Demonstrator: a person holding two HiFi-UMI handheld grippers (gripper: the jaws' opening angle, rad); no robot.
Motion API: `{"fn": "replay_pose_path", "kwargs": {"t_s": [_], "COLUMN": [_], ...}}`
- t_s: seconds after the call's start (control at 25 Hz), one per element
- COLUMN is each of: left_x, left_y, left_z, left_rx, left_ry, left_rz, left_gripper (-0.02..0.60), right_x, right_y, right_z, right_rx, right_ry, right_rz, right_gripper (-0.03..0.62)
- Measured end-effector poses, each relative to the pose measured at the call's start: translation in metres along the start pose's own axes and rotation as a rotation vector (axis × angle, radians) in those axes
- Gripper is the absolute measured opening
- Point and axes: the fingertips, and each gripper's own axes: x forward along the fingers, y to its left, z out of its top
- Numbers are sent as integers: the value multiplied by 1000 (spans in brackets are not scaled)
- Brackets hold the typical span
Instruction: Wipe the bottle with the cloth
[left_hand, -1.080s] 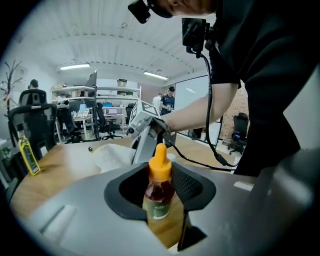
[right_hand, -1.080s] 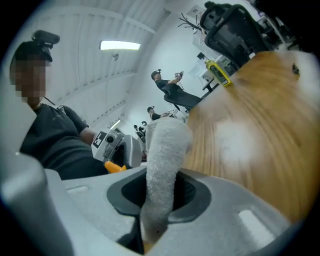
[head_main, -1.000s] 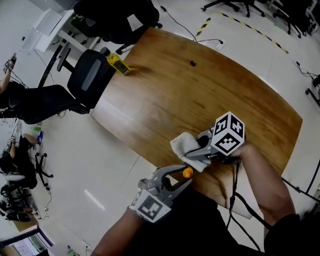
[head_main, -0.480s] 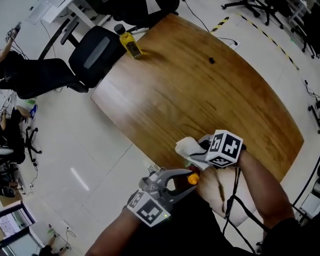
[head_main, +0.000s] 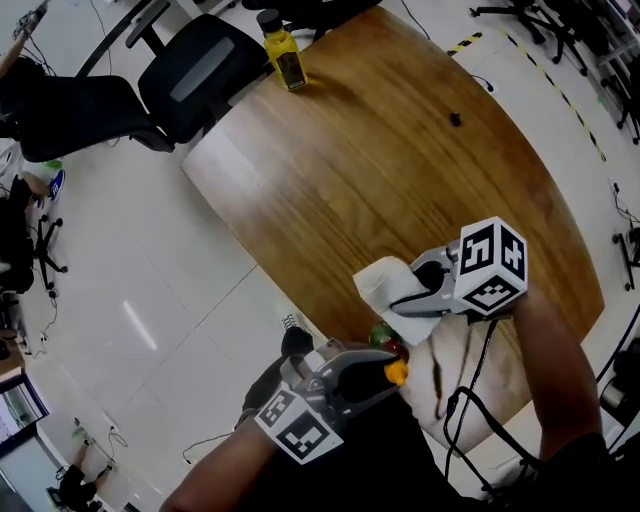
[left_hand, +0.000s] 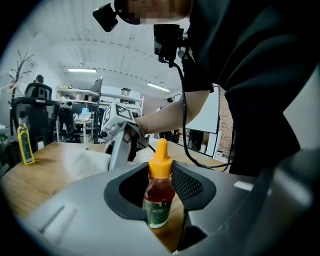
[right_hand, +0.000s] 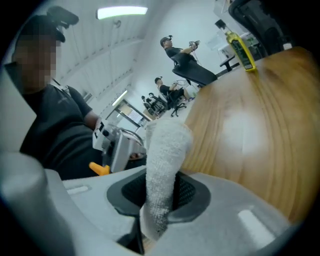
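A wooden desk stands in an open office, with a yellow oil bottle at its far edge. Over the near edge, the left hand-held gripper is clamped on a small orange-capped sauce bottle, held upright. The right hand-held gripper pinches a white cloth just beside it.
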Motion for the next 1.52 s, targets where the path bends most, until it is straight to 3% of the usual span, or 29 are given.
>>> {"fn": "replay_pose_path", "kwargs": {"t_s": [0.16,0.32,0.44,0.72,0.88,1.0,1.12,1.32,1.52], "left_x": [-1,-1,-1,-1,-2,-2,-3,-4,-3], "left_y": [-2,-2,-2,-1,1,3,4,4,8], "left_z": [-4,-3,-4,-5,-7,-10,-10,-17,-25], "left_rx": [-5,-6,-4,1,5,15,19,31,51], "left_ry": [-12,-27,-30,-37,-44,-42,-37,-31,-20], "left_rz": [1,0,3,0,2,-3,-9,-18,-46], "left_gripper": [161,161,161,161,161,161,161,161,161], "right_x": [6,38,54,78,87,88,80,20,-58], "right_y": [32,42,35,0,-18,-25,-29,-24,30], "right_z": [22,3,-5,-28,-35,-33,-25,-10,-1], "right_rx": [-74,-100,-60,-25,-35,-50,-98,-101,-42], "right_ry": [97,297,344,445,441,390,287,-57,-420], "right_rz": [132,181,194,98,12,-60,-187,-500,-742], "right_gripper": [71,71,71,71,71,71,72,72,72]}}
